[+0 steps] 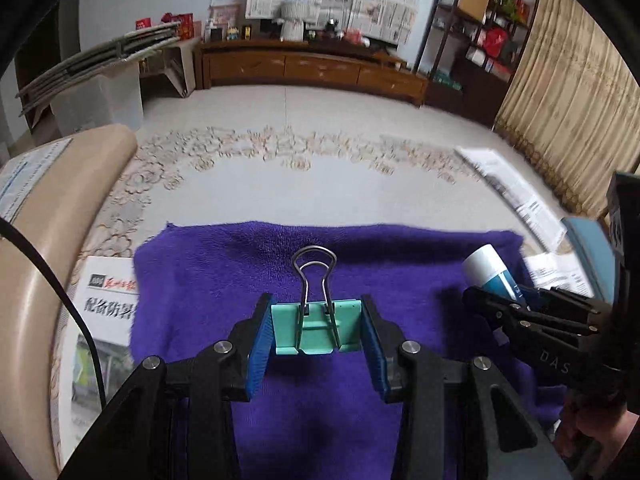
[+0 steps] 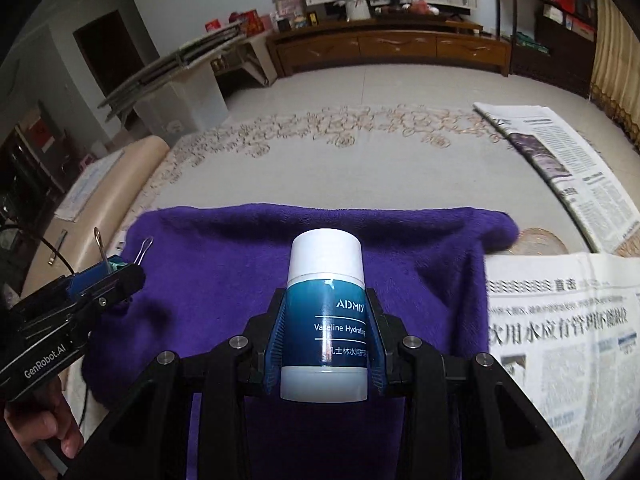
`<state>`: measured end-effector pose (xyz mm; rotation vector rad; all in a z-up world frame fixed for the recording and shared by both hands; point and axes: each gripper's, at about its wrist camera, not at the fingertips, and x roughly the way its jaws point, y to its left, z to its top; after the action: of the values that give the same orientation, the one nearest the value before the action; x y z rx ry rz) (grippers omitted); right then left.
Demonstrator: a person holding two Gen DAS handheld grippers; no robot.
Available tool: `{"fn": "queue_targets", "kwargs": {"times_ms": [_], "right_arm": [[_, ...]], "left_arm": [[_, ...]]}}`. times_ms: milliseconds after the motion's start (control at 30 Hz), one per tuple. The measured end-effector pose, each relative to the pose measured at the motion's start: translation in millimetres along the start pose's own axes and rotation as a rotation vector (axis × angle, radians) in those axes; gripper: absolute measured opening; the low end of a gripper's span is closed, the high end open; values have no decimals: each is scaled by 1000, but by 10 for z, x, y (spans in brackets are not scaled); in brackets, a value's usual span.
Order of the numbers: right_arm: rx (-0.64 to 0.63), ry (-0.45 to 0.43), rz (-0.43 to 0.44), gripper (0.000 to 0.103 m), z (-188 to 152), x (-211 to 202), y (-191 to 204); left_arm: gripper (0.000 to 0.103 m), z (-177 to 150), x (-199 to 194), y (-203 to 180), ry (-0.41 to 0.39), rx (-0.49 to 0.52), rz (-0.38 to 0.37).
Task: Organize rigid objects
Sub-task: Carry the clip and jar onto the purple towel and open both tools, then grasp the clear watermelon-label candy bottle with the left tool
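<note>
A living room with a pale patterned carpet and a long wooden cabinet against the far wall forms the backdrop; a purple towel lies spread on the floor, newspapers at its 3 o'clock side and another sheet at its 9 o'clock edge. In the left wrist view, the left gripper is clamped on a mint-green binder clip, the blue pads pressing both ends of the clip and its wire handles pointing toward 12 o'clock, above the middle of the towel. In the right wrist view, the right gripper grasps a bottle with a white cap and teal label, held at its lower body, cap toward 12 o'clock, over the towel. The left gripper shows at 9 o'clock in that view; whether either object touches the fabric is hard to tell. The bottle appears at 3 o'clock in the left view.
</note>
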<state>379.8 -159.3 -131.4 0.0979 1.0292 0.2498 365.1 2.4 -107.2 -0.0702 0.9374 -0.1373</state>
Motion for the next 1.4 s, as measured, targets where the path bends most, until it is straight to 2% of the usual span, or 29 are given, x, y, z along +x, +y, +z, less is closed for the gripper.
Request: {"fn": "queue_targets", "kwargs": {"times_ms": [133,333,400,433,467,533,567,633,733,800,833,867,933,1033,1100,1200,1300,1400], "right_arm": [[-30,69,-18,36,0,240,-2],[-119,87,-62,36,-38,277,65],[-155,92,-67,37,-47,281,76],[-162,97,-63,38,-42,278,79],[-170,104,-54,40,-33,276,77],[-205,133,-26,56,-28,279,107],[-221,144,-18,70,-32,286,118],[-256,150,-20,76,-51,290,137],[-244,123,0,76,-115,109,104],[-200,86,16,76,-147,-116,54],[-167,59,33,81,-197,-317,13],[-148,41,45,92,-237,-446,-8],[-118,3,61,103,-364,-729,-57],[-78,-22,41,103,-658,-1127,-151],[-51,-28,34,103,-853,-1308,-216],[-33,-21,38,103,-1138,-1498,-290],[-25,-39,43,103,-1457,-1622,-395],[23,-57,62,103,-1621,-1610,-500]], "left_arm": [[39,-12,189,-10,56,23,28],[40,-59,335,-3,124,57,66],[41,-78,327,-13,119,73,71],[48,-84,323,-27,122,83,72],[68,-86,331,-43,135,96,79],[88,-98,369,-37,171,105,105],[88,-101,357,-24,178,101,88],[88,-117,332,2,184,92,85],[88,-164,160,63,183,57,75],[92,-214,-98,87,140,39,67],[100,-246,-232,90,113,34,70],[103,-293,-383,90,84,28,67],[103,-423,-669,87,37,19,51],[103,-700,-1019,101,-7,-4,11],[103,-902,-1158,113,-9,7,-15],[103,-1239,-1271,142,-3,49,-77],[103,-1528,-1259,152,3,153,-145],[102,-1660,-1158,83,4,271,-157]]}}
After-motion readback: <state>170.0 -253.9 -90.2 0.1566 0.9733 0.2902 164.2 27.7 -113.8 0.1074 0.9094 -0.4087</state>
